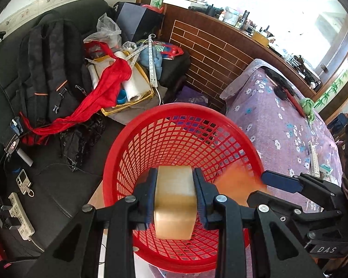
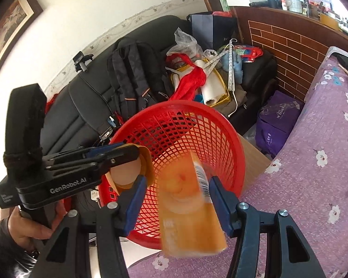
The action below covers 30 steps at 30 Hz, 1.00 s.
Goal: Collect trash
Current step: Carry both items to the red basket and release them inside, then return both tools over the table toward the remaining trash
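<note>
Where the left wrist view looks down, a purple floral cloth covers the surface on the right, a black sofa piled with a backpack sits left, brick-pattern wall behind. Red mesh basket is dead centre. Left gripper is over its mouth, jaws pinching a tan tape roll. Right gripper enters from the right beside a blurred orange packet.

Right wrist view: same basket at the cloth's edge. Right gripper hangs over the rim, jaws spread, orange packet motion-blurred between them; can't tell if it touches either pad. Left gripper held level by a hand, clamped on the roll.
</note>
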Tool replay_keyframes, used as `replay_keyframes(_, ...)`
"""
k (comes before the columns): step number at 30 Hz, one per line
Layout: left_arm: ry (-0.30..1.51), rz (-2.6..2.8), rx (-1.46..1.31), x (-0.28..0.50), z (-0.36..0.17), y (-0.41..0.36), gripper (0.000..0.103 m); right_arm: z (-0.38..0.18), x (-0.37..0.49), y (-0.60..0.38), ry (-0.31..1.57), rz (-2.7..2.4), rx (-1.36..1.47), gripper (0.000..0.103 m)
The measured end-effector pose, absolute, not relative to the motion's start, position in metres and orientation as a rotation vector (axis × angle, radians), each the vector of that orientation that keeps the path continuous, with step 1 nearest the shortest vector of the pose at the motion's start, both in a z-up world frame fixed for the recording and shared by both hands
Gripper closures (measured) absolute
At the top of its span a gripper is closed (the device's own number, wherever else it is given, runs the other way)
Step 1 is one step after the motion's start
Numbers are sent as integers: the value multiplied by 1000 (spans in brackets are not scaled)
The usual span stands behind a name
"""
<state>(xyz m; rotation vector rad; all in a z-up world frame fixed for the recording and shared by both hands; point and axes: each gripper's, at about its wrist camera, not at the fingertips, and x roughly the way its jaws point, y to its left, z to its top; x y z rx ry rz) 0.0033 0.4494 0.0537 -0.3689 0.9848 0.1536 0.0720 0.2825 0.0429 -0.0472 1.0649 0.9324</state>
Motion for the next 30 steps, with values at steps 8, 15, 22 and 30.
replay_keyframes(8,972,154,-390,0,59,449,32,48,73,271,1049,891,-30,37)
replay_keyframes(15,941,179,-378,-7,69,438,31,63,73,235,1030,838,-5,37)
replay_keyframes(22,873,214,-329,-20,88,405,27,85,67,178,976,762,41,28)
replay_keyframes(30,855,165,-238,-29,97,335,17,104,49,101,891,651,52,0)
